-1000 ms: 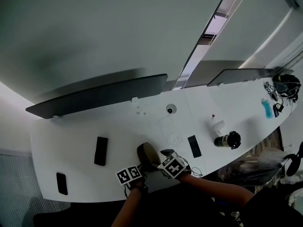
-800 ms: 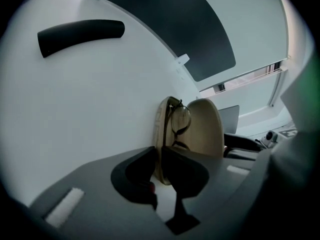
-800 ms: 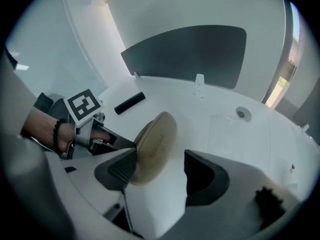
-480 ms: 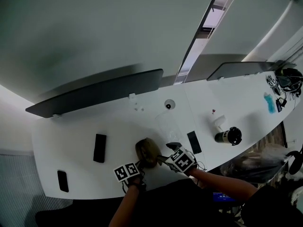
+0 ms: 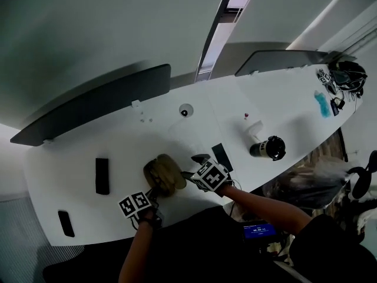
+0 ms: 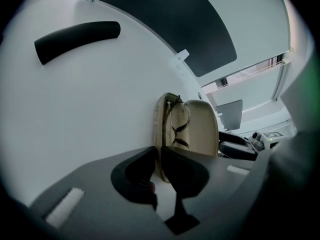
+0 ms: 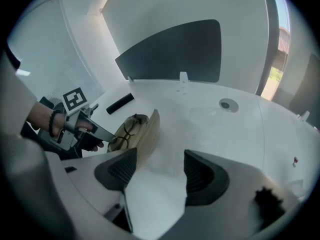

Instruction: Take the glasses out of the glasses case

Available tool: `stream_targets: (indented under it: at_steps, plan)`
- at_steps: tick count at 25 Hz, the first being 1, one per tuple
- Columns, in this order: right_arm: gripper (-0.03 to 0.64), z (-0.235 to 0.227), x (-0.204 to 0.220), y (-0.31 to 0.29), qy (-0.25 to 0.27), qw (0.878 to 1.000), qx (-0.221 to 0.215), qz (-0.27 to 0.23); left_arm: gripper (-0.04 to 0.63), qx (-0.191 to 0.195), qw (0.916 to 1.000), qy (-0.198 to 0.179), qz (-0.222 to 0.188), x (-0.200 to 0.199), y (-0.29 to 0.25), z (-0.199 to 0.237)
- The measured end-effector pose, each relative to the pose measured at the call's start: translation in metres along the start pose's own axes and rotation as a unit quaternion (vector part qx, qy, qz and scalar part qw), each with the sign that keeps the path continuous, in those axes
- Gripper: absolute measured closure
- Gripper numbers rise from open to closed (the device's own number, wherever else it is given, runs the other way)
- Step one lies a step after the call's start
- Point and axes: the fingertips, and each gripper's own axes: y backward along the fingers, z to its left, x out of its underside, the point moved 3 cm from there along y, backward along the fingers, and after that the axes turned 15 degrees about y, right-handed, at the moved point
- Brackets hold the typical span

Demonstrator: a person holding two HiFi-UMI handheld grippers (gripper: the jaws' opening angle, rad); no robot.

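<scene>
One step of two looks done. The glasses case (image 5: 164, 173) lies open on the counter (image 5: 76, 158) w/ its lid raised. The glasses (image 6: 179, 120) sit folded in the lower shell, lenses showing. So the case is open, but nothing is out yet.

My left tongs (image 6: 159, 156) are almost pressed together, pinching the near rim of the lower shell & pinning the case to the counter. My right tongs (image 7: 159, 170) are spread wide w/ only bare counter btw them. They hang just beside the raised lid, on the side away from the glasses. As far as I can tell they touch neither the frames nor the shell.

What's left, imo:
- bring the right tongs over or round the lid
- close on the frames, prob. at the bridge or a temple arm
- lift them clear & set them on the counter, while the left tongs pin the shell

I'd call it approx halfway at best, since the actual take-out hasn't begun. The lid stands btw the right tongs & the glasses, so the approach angle needs care.
</scene>
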Motion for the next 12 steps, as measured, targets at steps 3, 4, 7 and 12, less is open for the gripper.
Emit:
stream_targets:
  at_steps: [3,4,7,12]
  plan:
    - [0.301,-0.007,0.011,-0.004,-0.004,1.0,0.007,0.011,0.548,-0.004,1.0,-0.003,0.001,0.002,0.0,0.001]
    - [0.301,-0.009,0.014,-0.005,-0.004,1.0,0.009,0.015,0.548,-0.005,1.0,-0.003,0.002,0.003,-0.001,0.001]
    - [0.304,-0.016,0.023,-0.011,-0.004,1.0,0.017,0.024,0.548,-0.005,1.0,-0.003,0.001,0.003,-0.002,0.001]
    - [0.304,-0.015,0.031,-0.027,0.042,0.997,0.013,0.057,0.548,-0.005,1.0,-0.002,-0.001,0.003,-0.002,0.002]
